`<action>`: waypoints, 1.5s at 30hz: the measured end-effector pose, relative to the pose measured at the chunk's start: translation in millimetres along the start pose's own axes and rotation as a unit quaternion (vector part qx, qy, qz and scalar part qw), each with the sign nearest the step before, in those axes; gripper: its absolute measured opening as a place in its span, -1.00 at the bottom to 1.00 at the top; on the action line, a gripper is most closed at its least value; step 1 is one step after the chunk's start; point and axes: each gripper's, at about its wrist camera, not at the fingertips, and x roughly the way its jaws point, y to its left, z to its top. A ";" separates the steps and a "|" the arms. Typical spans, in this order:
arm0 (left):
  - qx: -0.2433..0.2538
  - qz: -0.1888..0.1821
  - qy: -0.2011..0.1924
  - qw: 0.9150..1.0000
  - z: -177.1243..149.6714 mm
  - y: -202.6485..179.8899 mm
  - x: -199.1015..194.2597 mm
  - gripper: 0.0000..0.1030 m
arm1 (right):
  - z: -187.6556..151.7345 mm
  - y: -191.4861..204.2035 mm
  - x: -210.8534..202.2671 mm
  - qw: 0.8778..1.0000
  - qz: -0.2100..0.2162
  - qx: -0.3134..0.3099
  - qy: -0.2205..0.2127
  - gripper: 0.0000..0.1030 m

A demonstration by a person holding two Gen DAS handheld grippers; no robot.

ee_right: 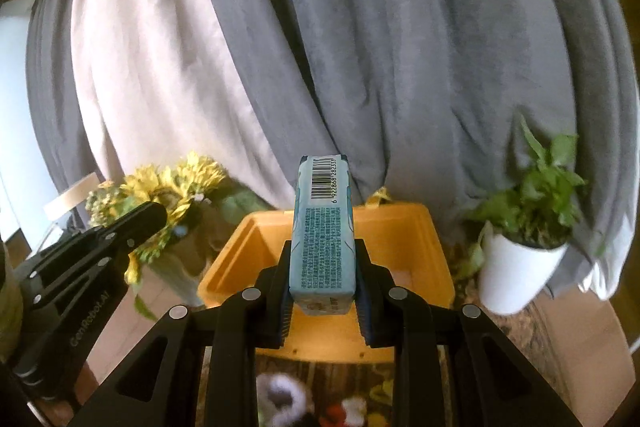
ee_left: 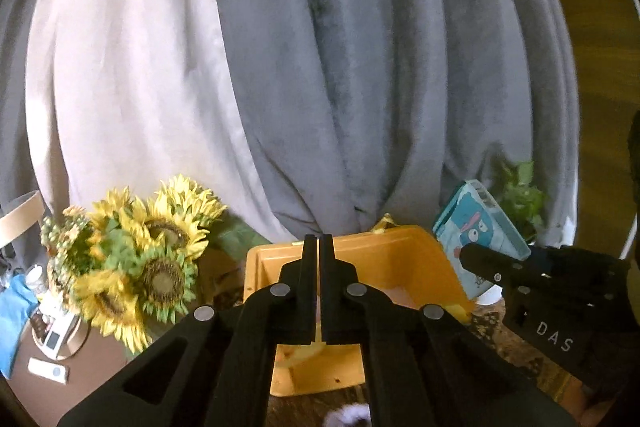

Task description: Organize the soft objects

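My right gripper (ee_right: 322, 251) is shut on a light blue tissue pack (ee_right: 323, 227) with a barcode, held upright above the near rim of the yellow bin (ee_right: 424, 259). In the left wrist view the same pack (ee_left: 476, 223) shows a cartoon print and sits right of the yellow bin (ee_left: 400, 251), with the right gripper (ee_left: 472, 259) around it. My left gripper (ee_left: 319, 247) is shut and empty, over the bin's near side; it shows at the left of the right wrist view (ee_right: 154, 215). Blurred soft toys (ee_right: 288, 399) lie on the table below the bin.
Grey and white curtains (ee_right: 360, 47) hang behind. A bunch of artificial sunflowers (ee_left: 140, 247) stands left of the bin. A potted green plant in a white pot (ee_right: 516, 267) stands to its right. Small items lie on a brown surface (ee_left: 52, 339) at far left.
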 end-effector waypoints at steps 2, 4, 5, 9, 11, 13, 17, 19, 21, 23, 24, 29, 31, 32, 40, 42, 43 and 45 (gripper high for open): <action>0.002 0.000 0.012 1.000 4.0 3.4 17.3 -0.94 | 7.8 -0.4 16.3 1.000 0.005 -0.002 0.005 -0.48; 0.005 0.005 0.027 1.000 6.7 6.9 34.4 -0.94 | 13.8 0.3 33.4 1.000 0.007 -0.005 0.015 -0.48; 0.005 0.003 0.035 0.999 7.3 8.5 41.0 -0.94 | 15.6 -0.2 39.8 1.000 0.006 -0.005 0.018 -0.48; 0.005 0.000 0.067 0.998 6.0 11.8 65.9 -0.93 | 18.7 -3.3 68.0 0.999 0.009 -0.001 0.042 -0.48; 0.004 0.000 0.086 0.996 4.5 13.6 78.8 -0.93 | 19.5 -7.3 83.1 0.998 0.012 0.003 0.060 -0.48; 0.001 0.001 0.105 0.994 0.9 14.3 91.7 -0.92 | 19.1 -11.8 94.8 0.997 0.012 0.007 0.074 -0.47; -0.007 -0.001 0.131 0.991 -5.7 16.1 108.6 -0.92 | 15.9 -19.1 116.7 0.994 0.011 0.015 0.103 -0.44; -0.010 0.000 0.141 0.990 -8.5 16.5 114.9 -0.88 | 15.3 -21.7 126.7 0.993 0.012 0.019 0.117 -0.41; -0.011 0.002 0.146 0.989 -10.1 17.2 118.3 -0.73 | 14.2 -26.2 133.0 0.992 0.009 0.025 0.124 -0.03; -0.014 0.000 0.150 0.989 -11.0 18.1 119.6 -0.47 | 15.5 -29.0 136.9 0.991 0.003 0.027 0.129 0.22; -0.015 0.000 0.149 0.989 -11.2 18.2 119.4 -0.33 | 16.1 -30.8 137.8 0.991 0.001 0.029 0.129 0.23; -0.013 0.007 0.142 0.990 -10.0 15.8 112.7 0.01 | 21.3 -32.6 133.5 0.993 -0.017 0.022 0.114 0.23; -0.014 0.010 0.138 0.990 -9.2 15.3 107.7 0.15 | 22.0 -34.1 129.3 0.993 -0.019 0.025 0.111 0.23; -0.013 0.011 0.136 0.991 -8.7 14.7 105.4 0.18 | 22.7 -35.1 127.6 0.993 -0.019 0.026 0.110 0.23; -0.008 0.023 0.117 0.993 -6.2 9.0 71.4 0.68 | 24.1 -41.6 97.7 0.994 -0.029 0.033 0.100 0.23; -0.008 0.023 0.116 0.993 -6.6 8.7 62.9 0.73 | 24.2 -42.4 87.5 0.994 -0.026 0.036 0.096 0.29; -0.008 0.024 0.115 0.993 -6.9 8.4 58.6 0.75 | 24.5 -41.8 82.7 0.995 -0.027 0.036 0.094 0.32; -0.011 0.027 0.114 0.993 -8.4 9.9 48.3 0.79 | 25.0 -39.9 75.1 0.995 -0.028 0.035 0.091 0.35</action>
